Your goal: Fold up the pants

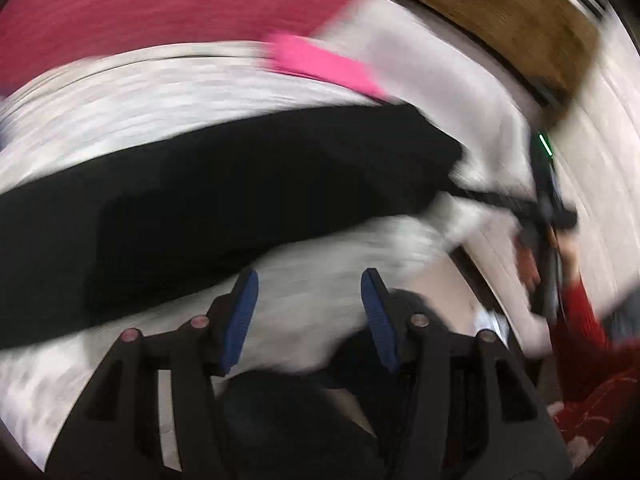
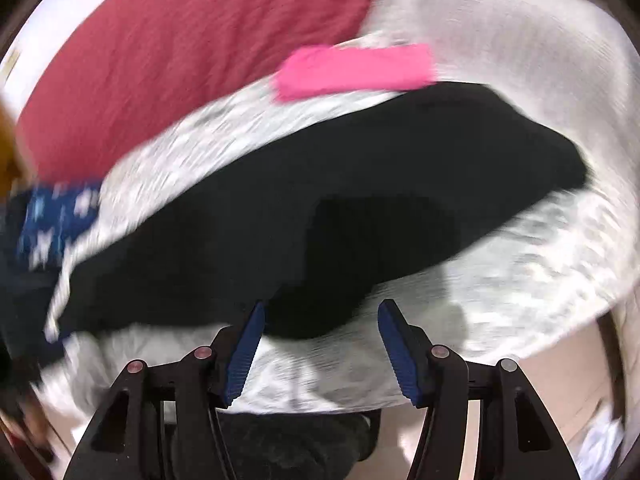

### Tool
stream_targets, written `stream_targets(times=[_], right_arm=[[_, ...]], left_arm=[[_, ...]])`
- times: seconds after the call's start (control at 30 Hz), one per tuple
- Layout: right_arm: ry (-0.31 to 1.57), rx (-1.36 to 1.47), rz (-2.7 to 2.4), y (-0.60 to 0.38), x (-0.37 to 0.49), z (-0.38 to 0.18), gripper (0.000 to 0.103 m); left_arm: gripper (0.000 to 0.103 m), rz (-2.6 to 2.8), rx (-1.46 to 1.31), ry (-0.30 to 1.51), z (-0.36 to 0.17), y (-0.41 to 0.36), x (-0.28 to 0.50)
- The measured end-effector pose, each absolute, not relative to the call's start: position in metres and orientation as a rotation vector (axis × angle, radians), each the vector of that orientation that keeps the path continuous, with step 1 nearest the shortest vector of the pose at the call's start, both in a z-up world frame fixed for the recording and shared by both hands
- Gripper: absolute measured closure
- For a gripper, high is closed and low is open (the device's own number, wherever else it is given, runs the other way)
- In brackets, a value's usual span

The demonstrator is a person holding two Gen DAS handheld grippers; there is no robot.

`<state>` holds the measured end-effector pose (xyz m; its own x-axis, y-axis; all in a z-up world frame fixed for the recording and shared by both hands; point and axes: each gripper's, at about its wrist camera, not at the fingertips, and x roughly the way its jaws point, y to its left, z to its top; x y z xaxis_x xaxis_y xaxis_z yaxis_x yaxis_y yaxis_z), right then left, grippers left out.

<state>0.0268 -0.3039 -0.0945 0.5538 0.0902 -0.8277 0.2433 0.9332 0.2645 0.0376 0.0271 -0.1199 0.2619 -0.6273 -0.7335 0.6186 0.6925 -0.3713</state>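
Note:
Black pants lie folded in a long band across the pale bedcover; the left wrist view is smeared by motion. My left gripper stands open just in front of the pants' near edge, over pale cover, nothing between its blue pads. In the right wrist view the pants stretch from lower left to upper right. My right gripper is open at their near edge, the dark cloth lying just beyond the gap, the pads not pressing on it. The other gripper shows at the right of the left wrist view, held by a hand.
A folded pink cloth lies on the cover behind the pants. A dark red blanket covers the far side. A blue star-patterned cloth sits at the left. A wooden headboard or board is at upper right. A red sleeve is near.

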Motion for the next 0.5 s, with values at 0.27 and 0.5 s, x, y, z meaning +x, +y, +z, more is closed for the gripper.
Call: stream_targets(times=[0.27,0.5], right_arm=[[0.930,0.586,-0.231,-0.383,-0.018,-0.096,0.040],[0.908,0.656,-0.262,-0.407,-0.036,-0.107,0.040]], left_arm=[[0.049,-1.068,0.241,1.061,-0.166,-0.138,0.046],[0.049,-1.000,0.218,0.979,-0.148,-0.170,0.060]])
